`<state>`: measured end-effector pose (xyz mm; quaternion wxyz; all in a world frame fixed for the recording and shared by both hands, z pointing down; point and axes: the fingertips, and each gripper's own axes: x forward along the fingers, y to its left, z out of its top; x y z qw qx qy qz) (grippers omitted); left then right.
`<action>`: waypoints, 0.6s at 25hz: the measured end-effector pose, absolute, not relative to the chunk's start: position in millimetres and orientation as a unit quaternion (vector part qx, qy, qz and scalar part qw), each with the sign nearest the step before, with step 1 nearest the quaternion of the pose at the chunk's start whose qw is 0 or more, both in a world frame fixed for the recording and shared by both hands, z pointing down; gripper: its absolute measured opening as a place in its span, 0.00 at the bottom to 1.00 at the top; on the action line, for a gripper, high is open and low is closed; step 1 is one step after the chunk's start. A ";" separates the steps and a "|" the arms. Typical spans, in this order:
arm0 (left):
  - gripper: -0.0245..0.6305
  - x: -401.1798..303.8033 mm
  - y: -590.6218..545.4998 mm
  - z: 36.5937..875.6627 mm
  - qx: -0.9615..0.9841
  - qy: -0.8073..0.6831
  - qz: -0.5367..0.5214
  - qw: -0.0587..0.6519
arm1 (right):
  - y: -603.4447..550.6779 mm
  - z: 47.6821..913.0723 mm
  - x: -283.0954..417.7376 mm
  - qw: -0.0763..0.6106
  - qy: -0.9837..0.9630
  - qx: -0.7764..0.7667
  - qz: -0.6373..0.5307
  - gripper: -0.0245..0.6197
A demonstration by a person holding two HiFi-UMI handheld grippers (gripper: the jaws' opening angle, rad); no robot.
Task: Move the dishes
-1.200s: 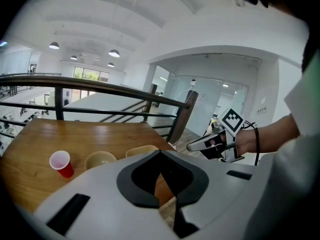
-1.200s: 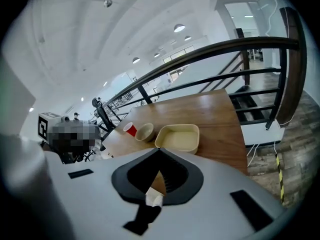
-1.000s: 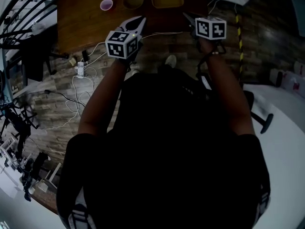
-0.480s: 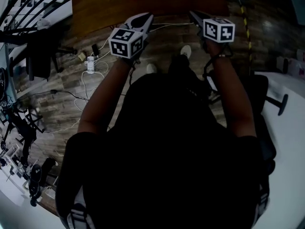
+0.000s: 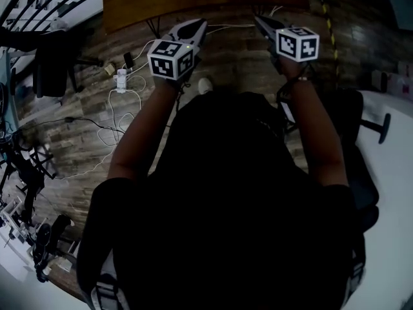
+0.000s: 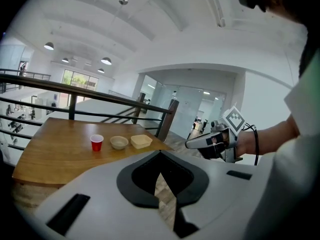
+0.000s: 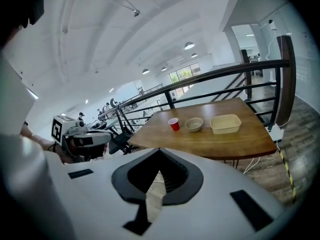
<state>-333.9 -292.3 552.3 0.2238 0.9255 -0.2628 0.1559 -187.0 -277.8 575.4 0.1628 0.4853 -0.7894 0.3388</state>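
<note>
A red cup [image 6: 97,142], a beige bowl [image 6: 119,142] and a yellowish rectangular tray [image 6: 141,141] stand in a row on the far side of a wooden table [image 6: 55,156]. The right gripper view shows the same cup [image 7: 174,124], bowl [image 7: 194,124] and tray [image 7: 225,123]. Both grippers are held in the air well short of the table, side by side. My left gripper [image 5: 193,28] and right gripper [image 5: 261,23] have their jaws together with nothing between them. In the head view only the table's near edge [image 5: 200,2] shows and the dishes are out of frame.
A black railing [image 7: 240,79] runs behind the table. Cables and a white power strip [image 5: 121,81] lie on the wood floor at the left. A dark chair [image 5: 51,63] stands far left, and a white round table [image 5: 393,173] lies at the right.
The table has slid up and out of the head view, taking the cup, bowl and tray out of frame. Both grippers keep much the same pose, still shut and empty.
</note>
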 end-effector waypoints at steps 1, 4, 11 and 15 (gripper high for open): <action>0.03 -332.1 -282.4 549.1 0.926 -0.265 0.155 0.221 | -268.1 572.0 -187.6 0.162 -0.793 0.482 0.336 0.05; 0.03 -326.7 -253.7 540.8 0.926 -0.275 0.150 0.212 | -238.3 564.9 -190.6 0.163 -0.805 0.468 0.325 0.05; 0.03 -308.1 -162.8 528.5 0.923 -0.301 0.138 0.193 | -146.3 550.1 -194.7 0.160 -0.835 0.436 0.295 0.05; 0.03 -306.4 -111.7 524.8 0.921 -0.312 0.135 0.192 | -99.3 540.0 -206.0 0.162 -0.850 0.415 0.280 0.05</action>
